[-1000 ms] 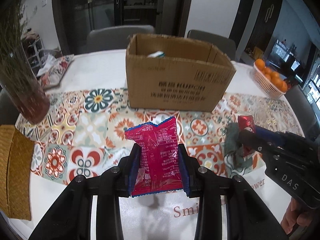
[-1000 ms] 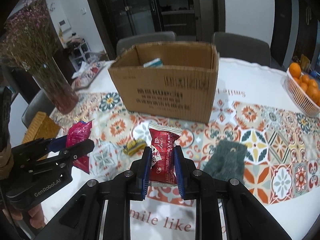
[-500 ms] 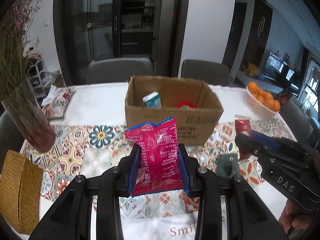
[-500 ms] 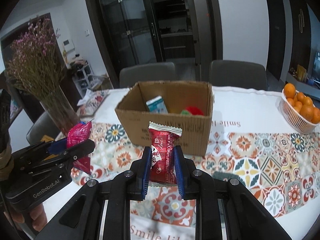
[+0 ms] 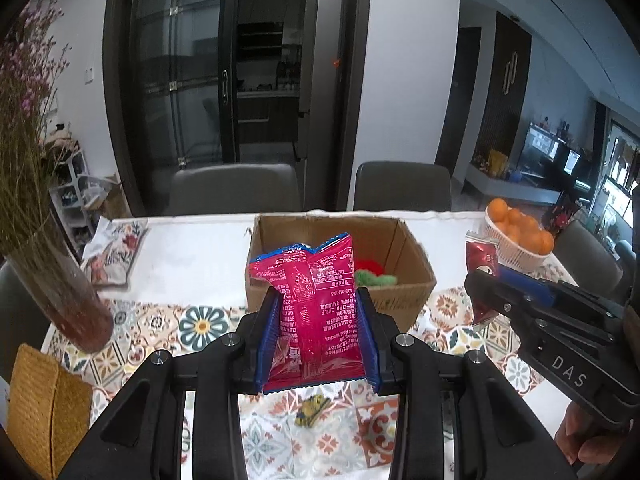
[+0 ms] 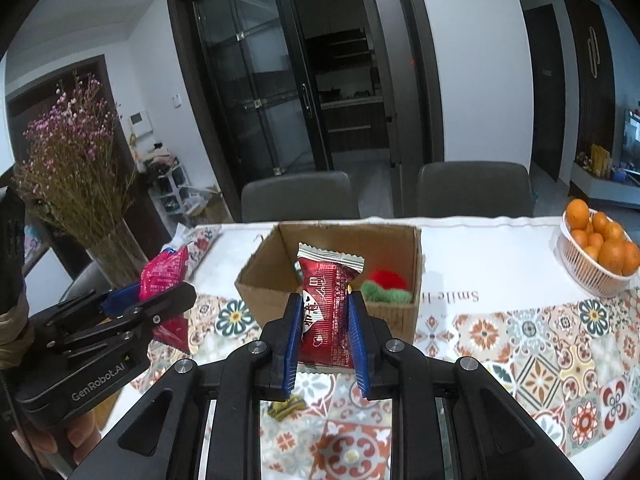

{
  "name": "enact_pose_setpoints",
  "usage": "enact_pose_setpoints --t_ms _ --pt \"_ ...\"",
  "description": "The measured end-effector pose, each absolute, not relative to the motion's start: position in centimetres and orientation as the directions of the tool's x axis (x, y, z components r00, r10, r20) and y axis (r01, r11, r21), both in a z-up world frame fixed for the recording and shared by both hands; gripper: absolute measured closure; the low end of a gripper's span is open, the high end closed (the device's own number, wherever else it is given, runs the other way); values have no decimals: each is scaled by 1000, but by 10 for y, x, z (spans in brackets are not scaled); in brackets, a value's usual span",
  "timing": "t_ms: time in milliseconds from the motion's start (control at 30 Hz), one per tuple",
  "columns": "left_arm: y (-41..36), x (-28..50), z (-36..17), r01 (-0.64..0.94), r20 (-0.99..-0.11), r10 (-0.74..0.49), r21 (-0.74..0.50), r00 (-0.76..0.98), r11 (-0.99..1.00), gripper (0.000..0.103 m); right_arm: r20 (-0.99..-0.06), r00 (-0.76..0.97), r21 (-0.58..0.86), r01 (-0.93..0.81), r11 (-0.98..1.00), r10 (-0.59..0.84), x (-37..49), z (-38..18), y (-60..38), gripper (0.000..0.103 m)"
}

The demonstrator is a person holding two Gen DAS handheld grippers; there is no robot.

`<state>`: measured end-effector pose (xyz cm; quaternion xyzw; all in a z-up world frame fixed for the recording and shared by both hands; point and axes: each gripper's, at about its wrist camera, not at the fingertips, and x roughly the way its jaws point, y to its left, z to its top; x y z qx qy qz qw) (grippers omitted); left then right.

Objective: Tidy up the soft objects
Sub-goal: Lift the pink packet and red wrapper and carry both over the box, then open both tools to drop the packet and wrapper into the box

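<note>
Red packet (image 6: 328, 312), pinched by "DAS"-marked right tongs (image 6: 325, 340).

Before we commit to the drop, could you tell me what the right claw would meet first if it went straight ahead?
Probably the cardboard box, though depth is unclear; the right claw is shut on a dark red packet.

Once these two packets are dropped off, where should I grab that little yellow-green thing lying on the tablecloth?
Come from straight above. The yellow-green item lies flat and low on the tablecloth, in front of the cardboard box. Pinch across its narrower width, at mid-length. Its exact shape is partly hidden by the gripper, so this is tentative.
</note>
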<state>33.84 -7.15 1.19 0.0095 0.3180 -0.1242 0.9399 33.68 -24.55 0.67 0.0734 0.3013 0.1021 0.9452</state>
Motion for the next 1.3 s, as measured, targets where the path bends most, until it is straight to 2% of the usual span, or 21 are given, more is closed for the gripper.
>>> enact_pose_setpoints --t_ms 333,567,1100,1300 --pt "-79 369 27 255 -558 -236 -44 795 966 67 -524 818 205 -150 967 238 367 22 -248 79" --pt "-82 400 27 265 -562 -247 -51 790 963 67 -526 814 217 -150 964 246 395 22 -249 79" --pt "-104 479 -9 277 -676 -238 -52 698 959 67 -623 751 179 -136 974 219 460 -9 -246 79" --pt "-112 503 -31 276 -739 -227 -57 634 959 65 -671 705 215 -112 970 230 483 -26 -253 79"
